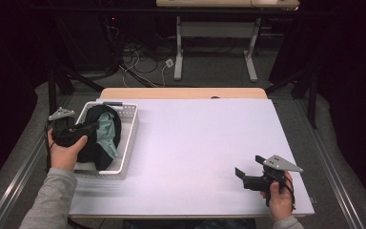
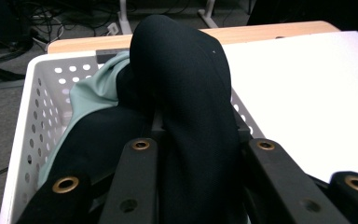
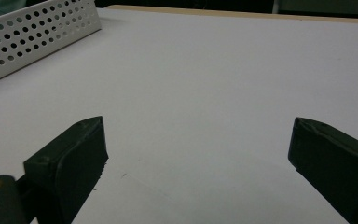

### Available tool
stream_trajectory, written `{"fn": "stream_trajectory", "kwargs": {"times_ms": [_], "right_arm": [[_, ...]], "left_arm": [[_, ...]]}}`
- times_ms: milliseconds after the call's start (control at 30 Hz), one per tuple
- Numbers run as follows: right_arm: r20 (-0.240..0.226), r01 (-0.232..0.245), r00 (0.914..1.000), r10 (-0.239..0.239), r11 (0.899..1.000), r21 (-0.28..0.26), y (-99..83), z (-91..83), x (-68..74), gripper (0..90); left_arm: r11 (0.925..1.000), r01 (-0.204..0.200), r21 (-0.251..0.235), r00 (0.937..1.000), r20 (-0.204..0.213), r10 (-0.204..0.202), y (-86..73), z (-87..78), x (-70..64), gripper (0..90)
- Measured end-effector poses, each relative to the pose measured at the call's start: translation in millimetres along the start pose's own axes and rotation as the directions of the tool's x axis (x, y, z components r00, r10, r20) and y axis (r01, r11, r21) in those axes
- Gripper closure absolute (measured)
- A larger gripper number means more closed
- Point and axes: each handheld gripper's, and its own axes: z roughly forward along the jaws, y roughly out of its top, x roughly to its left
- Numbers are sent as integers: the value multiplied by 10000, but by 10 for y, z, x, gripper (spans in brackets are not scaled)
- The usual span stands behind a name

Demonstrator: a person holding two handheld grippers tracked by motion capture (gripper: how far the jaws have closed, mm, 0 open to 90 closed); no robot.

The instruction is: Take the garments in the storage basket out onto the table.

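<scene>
- At the far left of the high view, the left hand-held gripper (image 1: 83, 130) is reaching over the near-left rim of the white perforated plastic basket (image 1: 128, 138), with one grey-sleeved forearm rising from the bottom edge and the hand wrapping the black body.
- The left hand-held gripper is clamping a fold of the dark navy soft cloth garment (image 2: 186, 93); in the left gripper view the fabric is bulging up between the two black jaws as a smooth rounded hump.
- The garment is lying inside the basket, heaped above its rim, and a pale mint-green cloth layer (image 2: 91, 91) is showing beside the dark fabric; whether it is a lining or a separate piece is not clear.
- Count: one basket, one dark bundle, two hand-held grippers, each carrying one grey three-cornered plate.
- The basket is sitting at the left edge of the white rectangular tabletop (image 1: 195, 138), whose wooden far edge is showing beyond it.
- At the lower right, the right hand-held gripper (image 1: 249, 170) is resting low by the tabletop's near edge, well apart from the basket, held from behind by the other hand and pointing left.
- In the right gripper view its two black jaws are standing wide apart, holding nothing, with bare white surface between them.
</scene>
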Motion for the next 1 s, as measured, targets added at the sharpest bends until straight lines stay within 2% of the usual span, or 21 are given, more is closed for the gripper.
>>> {"fn": "stream_trajectory", "kwargs": {"times_ms": [167, 367, 467, 700, 1000], "right_arm": [[-26, -32, 10000, 32, 10000, 46, 0, 0, -4, 41], [-7, -59, 10000, 60, 10000, 78, 0, -4, -8, 42], [-2, -55, 10000, 55, 9999, 95, 0, -5, -9, 42], [-20, -57, 10000, 58, 9999, 114, 1, -6, -6, 42], [-7, -68, 10000, 68, 10000, 67, -1, -4, -6, 42]], "left_arm": [[9997, 23, -226, 10000, 70, -22, 18, -51, -5, 735], [9969, 136, -777, 9999, 114, -128, 53, -160, 6, 734], [9963, 119, -855, 9999, 114, -109, 57, -184, 10, 734], [9890, 221, -1460, 9995, 254, -186, 45, -266, 26, 733], [9810, 339, -1912, 9991, 314, -284, 70, -369, 35, 733]]}}
